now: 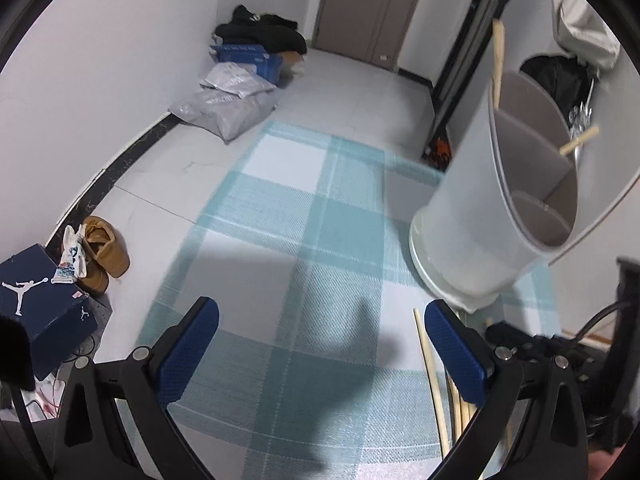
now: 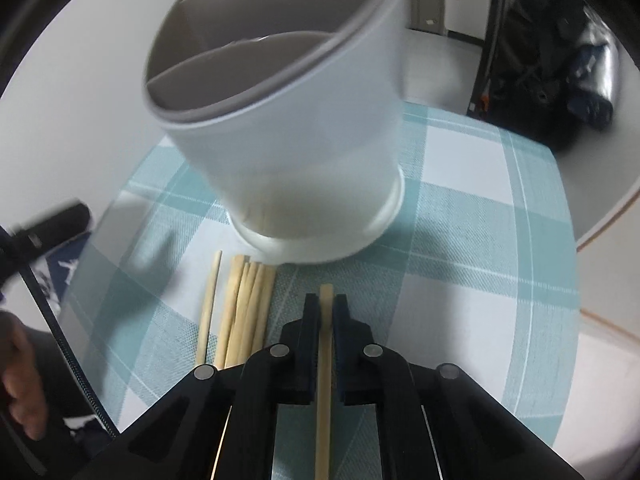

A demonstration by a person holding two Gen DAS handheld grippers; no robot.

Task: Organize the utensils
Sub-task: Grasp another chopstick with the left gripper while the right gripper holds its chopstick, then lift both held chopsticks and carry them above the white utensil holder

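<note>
On the round table (image 2: 592, 184), over a teal-and-white checked cloth (image 2: 460, 208), my right gripper (image 2: 326, 308) points steeply down with its jaws drawn narrow onto a single wooden chopstick (image 2: 325, 360). The stick runs lengthwise between the two dark fingers (image 2: 310, 312), its tip showing just past them and its shaft passing back under the gripper body. No earlier view is given here, so I describe only this clamped state. Just to the left of the held stick lies a loose bundle of chopsticks (image 2: 246, 308) flat on the cloth, with one more stray stick (image 2: 210, 308) beside it, slightly apart. The far ends of the bundle lie near the base of the white holder (image 2: 304, 148), which stands upright on the cloth directly ahead of my right gripper. Its grey interior is split by curved dividers into compartments; a wooden stick end shows at the far rim, though which compartment it sits in I cannot tell. In the left wrist view, my left gripper (image 1: 322, 332) hangs over the cloth (image 1: 304, 216) with its blue-padded fingers (image 1: 192, 344) spread wide and nothing between them. The holder (image 1: 472, 208) appears at right, with sticks (image 1: 498, 56) leaning out of it, and the chopsticks (image 1: 434, 380) on the cloth lie just beside my left gripper's right finger. Beyond the table edge, the floor holds a shoe box (image 1: 40, 304), a tan boot (image 1: 106, 252) and grey bags (image 1: 228, 108) against the wall.
</note>
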